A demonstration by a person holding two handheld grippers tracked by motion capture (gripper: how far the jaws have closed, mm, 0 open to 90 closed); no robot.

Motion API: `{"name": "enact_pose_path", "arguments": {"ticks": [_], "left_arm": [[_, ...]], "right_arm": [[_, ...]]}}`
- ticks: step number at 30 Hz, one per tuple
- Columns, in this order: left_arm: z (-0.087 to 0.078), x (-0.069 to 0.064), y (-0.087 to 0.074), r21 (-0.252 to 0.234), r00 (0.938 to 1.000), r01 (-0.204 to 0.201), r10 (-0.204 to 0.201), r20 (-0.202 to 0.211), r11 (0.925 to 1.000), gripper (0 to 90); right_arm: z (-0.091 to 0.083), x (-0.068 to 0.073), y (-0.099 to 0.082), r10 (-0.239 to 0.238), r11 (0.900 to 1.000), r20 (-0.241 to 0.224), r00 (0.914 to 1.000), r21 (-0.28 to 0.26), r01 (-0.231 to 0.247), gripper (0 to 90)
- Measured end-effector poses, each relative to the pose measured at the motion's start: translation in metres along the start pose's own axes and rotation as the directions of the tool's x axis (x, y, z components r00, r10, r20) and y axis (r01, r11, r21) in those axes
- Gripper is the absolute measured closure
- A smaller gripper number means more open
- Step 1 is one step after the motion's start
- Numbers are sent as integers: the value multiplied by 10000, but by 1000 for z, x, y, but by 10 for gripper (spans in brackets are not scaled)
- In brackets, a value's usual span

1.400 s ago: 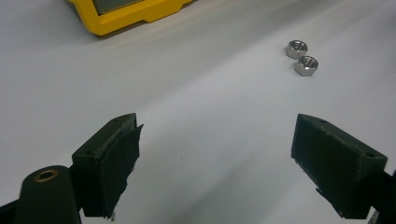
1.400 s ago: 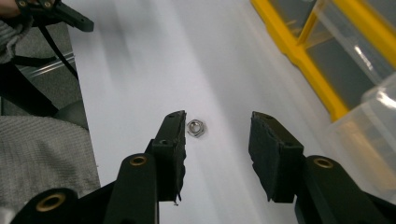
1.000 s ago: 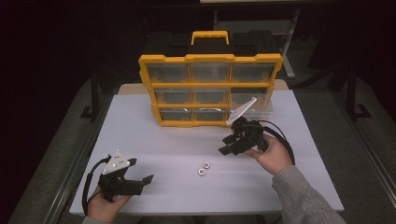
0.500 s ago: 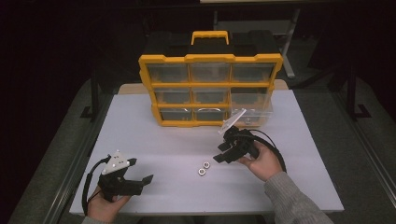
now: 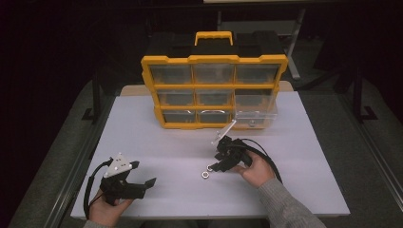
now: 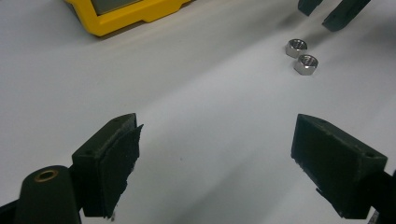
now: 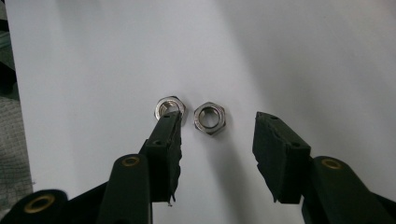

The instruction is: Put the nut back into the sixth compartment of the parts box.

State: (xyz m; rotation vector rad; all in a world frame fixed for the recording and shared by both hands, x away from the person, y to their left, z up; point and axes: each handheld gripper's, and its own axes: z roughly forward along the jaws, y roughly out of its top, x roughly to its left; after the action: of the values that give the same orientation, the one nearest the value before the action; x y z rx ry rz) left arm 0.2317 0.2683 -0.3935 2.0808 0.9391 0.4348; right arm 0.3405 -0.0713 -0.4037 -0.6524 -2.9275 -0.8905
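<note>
The white table top (image 5: 157, 137) carries three kinds of item. Two steel hex nuts lie flat on it, side by side and almost touching. In the right gripper view the left nut (image 7: 170, 108) sits at the tip of that gripper's left jaw, partly covered by it; the right nut (image 7: 209, 117) lies in the gap between the two jaws, just ahead of their tips. A yellow drawer organiser (image 5: 214, 90) stands upright on the far part of the top, well beyond both sets of jaws. One clear drawer (image 5: 255, 110) projects from its lower right.
</note>
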Motion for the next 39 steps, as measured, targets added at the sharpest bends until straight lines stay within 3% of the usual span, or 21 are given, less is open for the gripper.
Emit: {"name": "enact_pose_path", "arguments": {"ticks": [19, 22, 35, 39], "left_arm": [[0, 1, 0, 15, 10000, -59, 59, 22, 10000, 147], [0, 1, 0, 16, 10000, -25, 25, 25, 10000, 147], [0, 0, 0, -66, 10000, -48, 48, -10, 10000, 147], [0, -1, 0, -106, 10000, 58, -58, 25, 9999, 147]], "right_arm": [[28, 2, 3, -308, 9985, 128, 9994, 455, 302, 626], [31, 1, 3, -315, 9983, -15, 9995, 487, 316, 648], [34, 4, 6, -472, 9968, 331, 9983, 659, 449, 685], [34, 2, 7, -413, 9969, 182, 9990, 685, 400, 687]]}}
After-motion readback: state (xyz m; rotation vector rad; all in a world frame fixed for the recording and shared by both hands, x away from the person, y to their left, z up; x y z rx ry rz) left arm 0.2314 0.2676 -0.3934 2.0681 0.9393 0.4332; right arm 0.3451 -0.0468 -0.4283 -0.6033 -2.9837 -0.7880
